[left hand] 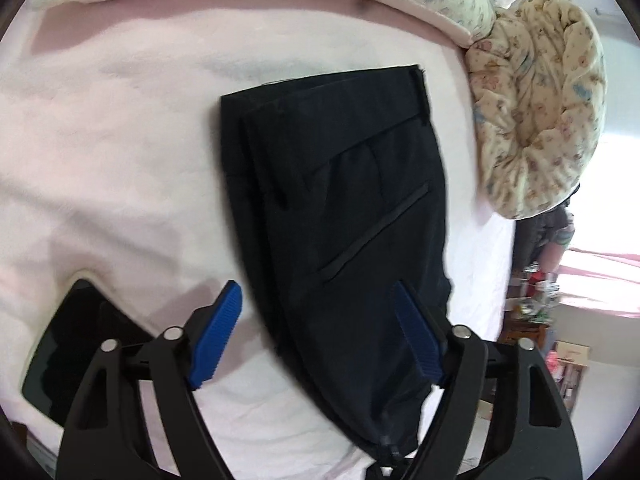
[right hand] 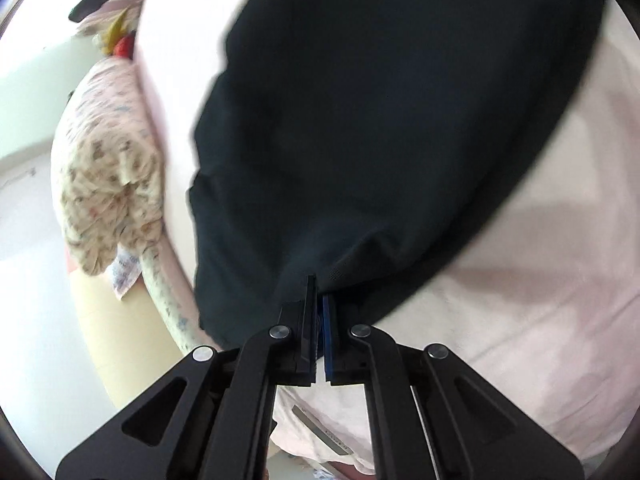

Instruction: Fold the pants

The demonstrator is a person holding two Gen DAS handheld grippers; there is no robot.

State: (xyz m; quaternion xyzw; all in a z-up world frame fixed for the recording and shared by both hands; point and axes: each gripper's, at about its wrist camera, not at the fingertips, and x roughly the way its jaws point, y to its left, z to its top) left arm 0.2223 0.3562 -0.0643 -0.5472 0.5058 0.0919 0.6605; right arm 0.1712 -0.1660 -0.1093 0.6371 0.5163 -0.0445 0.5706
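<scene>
Pinching the dark pants (right hand: 384, 120) edge, your right gripper (right hand: 319, 292) may slip; left gripper (left hand: 316, 320) spread wide, could bunch the fold.

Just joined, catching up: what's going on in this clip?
A person with a gripper in each hand is folding dark pants on a pink bedsheet. The right gripper has its jaws shut on an edge of the fabric. The left gripper hangs open over the pants, one jaw above the cloth and one over the sheet, gripping nothing. A black tablet lies beside them.
</scene>
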